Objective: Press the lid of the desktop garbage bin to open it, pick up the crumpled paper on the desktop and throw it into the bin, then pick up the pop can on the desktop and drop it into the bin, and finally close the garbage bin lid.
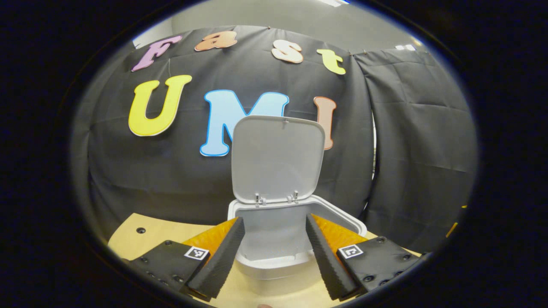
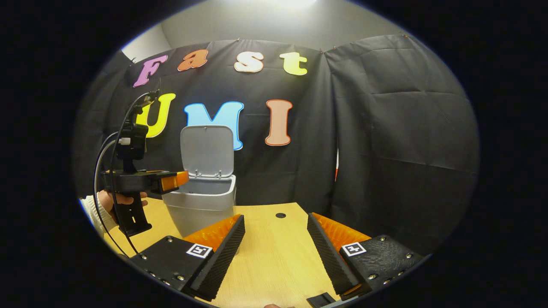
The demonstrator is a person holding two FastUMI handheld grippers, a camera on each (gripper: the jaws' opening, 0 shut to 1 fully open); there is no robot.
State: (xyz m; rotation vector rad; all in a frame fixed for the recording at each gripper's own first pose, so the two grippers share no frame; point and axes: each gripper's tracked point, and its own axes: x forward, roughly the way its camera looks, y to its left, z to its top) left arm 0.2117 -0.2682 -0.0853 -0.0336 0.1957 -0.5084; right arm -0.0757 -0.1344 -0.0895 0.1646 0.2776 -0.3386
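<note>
Bin (image 1: 295,239) lid (image 1: 277,159) stands up, so opening looks done; your left gripper (image 1: 274,252) and right gripper (image 2: 276,252) are both spread, holding nothing; paper, can and closing probably remain.

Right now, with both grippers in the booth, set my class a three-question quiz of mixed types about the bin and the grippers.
1. True or false: the flat grey plastic lid of the grey desktop garbage bin stands upright, open.
2. Multiple choice: the left gripper is A) shut on the lid, B) open with nothing between its fingers, C) holding paper.
3. Fill in: the right gripper hangs over the light wooden ____.

Key: 1 true; 2 B; 3 table.
</note>
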